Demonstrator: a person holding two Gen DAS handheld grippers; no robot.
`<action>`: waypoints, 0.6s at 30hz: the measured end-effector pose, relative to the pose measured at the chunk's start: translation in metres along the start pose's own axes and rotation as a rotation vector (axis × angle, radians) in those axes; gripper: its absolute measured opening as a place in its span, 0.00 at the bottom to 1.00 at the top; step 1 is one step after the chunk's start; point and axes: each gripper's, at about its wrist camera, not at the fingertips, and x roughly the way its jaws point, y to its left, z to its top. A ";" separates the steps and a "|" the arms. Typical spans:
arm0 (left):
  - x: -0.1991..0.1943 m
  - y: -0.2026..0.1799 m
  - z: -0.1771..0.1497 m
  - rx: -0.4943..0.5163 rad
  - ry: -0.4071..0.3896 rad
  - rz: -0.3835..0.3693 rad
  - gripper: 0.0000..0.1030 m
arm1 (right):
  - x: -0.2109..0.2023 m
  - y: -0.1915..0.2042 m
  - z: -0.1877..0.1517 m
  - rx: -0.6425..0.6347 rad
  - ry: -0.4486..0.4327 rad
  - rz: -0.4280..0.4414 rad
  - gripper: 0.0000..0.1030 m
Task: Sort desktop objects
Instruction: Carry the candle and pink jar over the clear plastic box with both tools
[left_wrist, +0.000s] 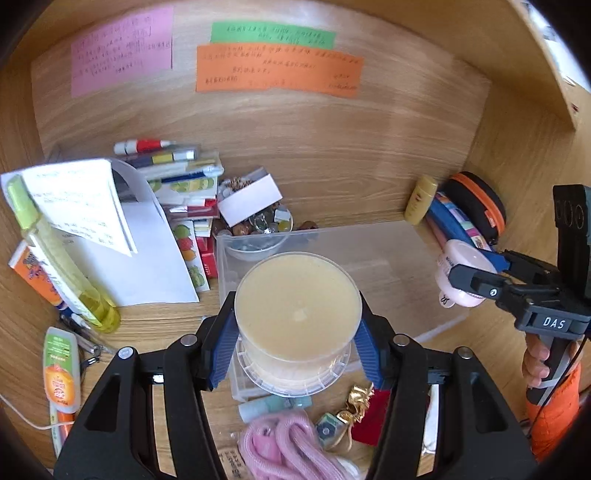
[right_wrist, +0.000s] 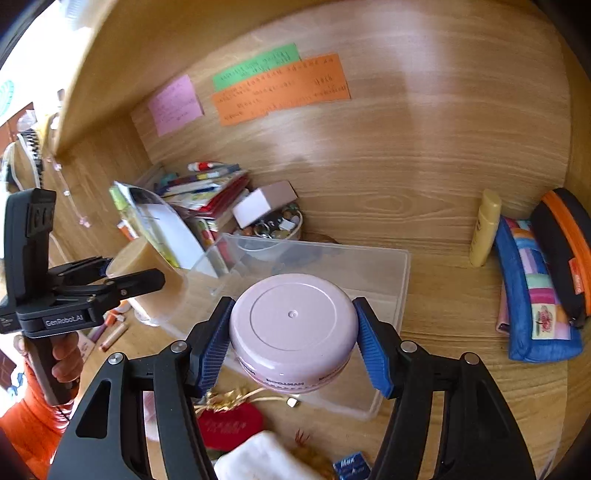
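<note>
Left gripper (left_wrist: 298, 334) clamps cotton-swab tub (left_wrist: 297, 310) — right gripper (right_wrist: 293, 341) clamps pink jar (right_wrist: 293, 328).

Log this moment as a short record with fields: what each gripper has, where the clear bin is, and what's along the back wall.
left gripper: shut on the clear tub of cotton swabs, held above the near left corner of the bin
right gripper: shut on the pink round jar, held over the bin
clear plastic bin: on the desk, centre, nothing visible inside
back wall: pink note, green note, orange note
right of bin: yellow bottle, blue pouch
left of bin: stack of booklets and pens
</note>
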 end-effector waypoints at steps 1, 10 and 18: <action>0.004 0.002 0.001 -0.004 0.008 -0.003 0.55 | 0.005 -0.004 0.001 0.009 0.014 0.004 0.58; 0.047 0.001 0.002 0.022 0.081 0.000 0.55 | 0.048 -0.013 0.000 -0.011 0.137 -0.042 0.58; 0.077 -0.001 0.001 0.054 0.147 0.003 0.55 | 0.072 -0.010 -0.004 -0.055 0.216 -0.057 0.58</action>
